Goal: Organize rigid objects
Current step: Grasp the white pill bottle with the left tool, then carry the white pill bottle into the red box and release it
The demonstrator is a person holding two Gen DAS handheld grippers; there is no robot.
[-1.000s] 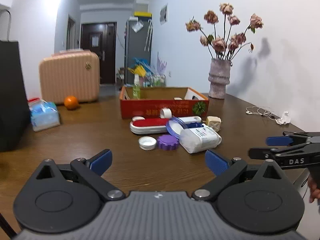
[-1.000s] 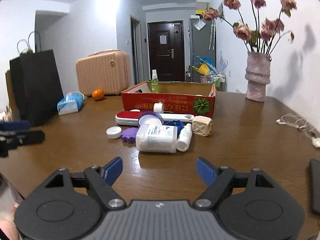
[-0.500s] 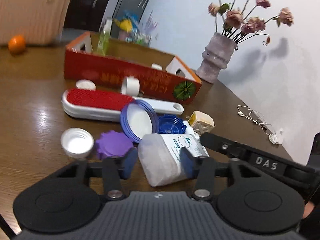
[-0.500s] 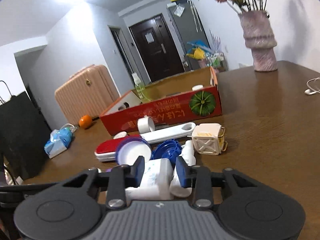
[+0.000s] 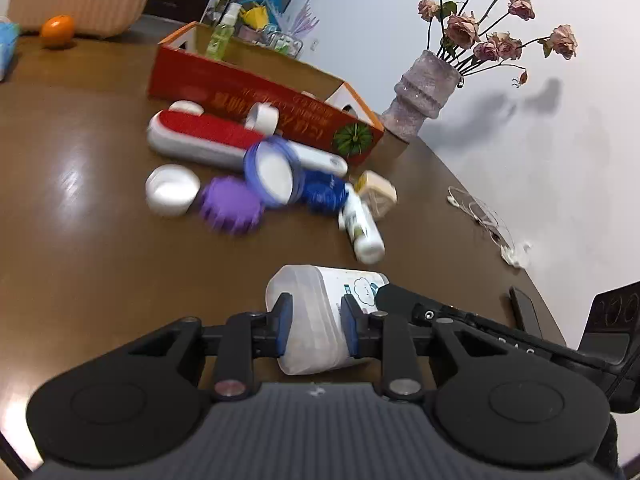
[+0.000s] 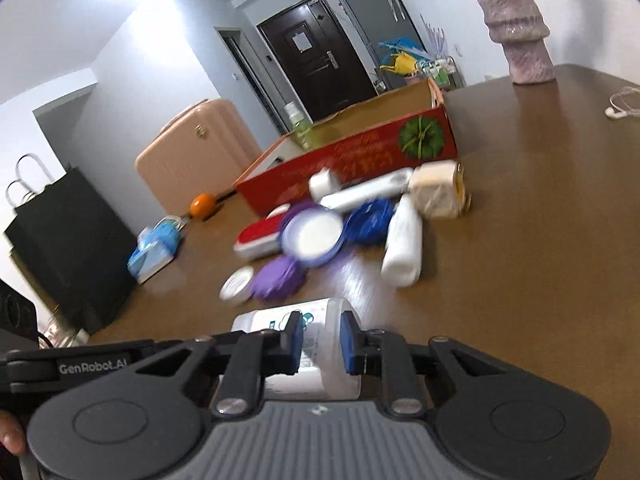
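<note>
I have the white jar (image 5: 320, 312) clamped from both ends: my left gripper (image 5: 314, 330) has just been closing and its blue pads now press the translucent base, while my right gripper (image 6: 320, 342) has likewise been closing and squeezes the jar (image 6: 308, 340) near its labelled end. The jar lies on its side, low over the brown table (image 5: 80, 260), at 6 o'clock of the clutter. Its label shows a small blue cartoon figure; the print below is too fine for me to read.

At 12 o'clock from the jar lie a purple lid (image 5: 230, 210), a white cap (image 5: 172, 189), a blue-rimmed lid (image 5: 272, 172), a dark blue lid (image 5: 324, 194), a small white bottle (image 5: 362, 226) and a red-topped brush (image 5: 208, 140). Beyond them stands the red cardboard box (image 5: 260, 98), with gold characters that I cannot make out and a green pumpkin picture.

Only the right view gives me "GenRobot.AI" on the left gripper's arm (image 6: 92, 366), plus the black paper bag (image 6: 68, 240) and the dark door (image 6: 320, 60). Only the left view shows the dried roses (image 5: 492, 20) above the vase (image 5: 424, 98) and partial letters on the right gripper's arm (image 5: 516, 350).
</note>
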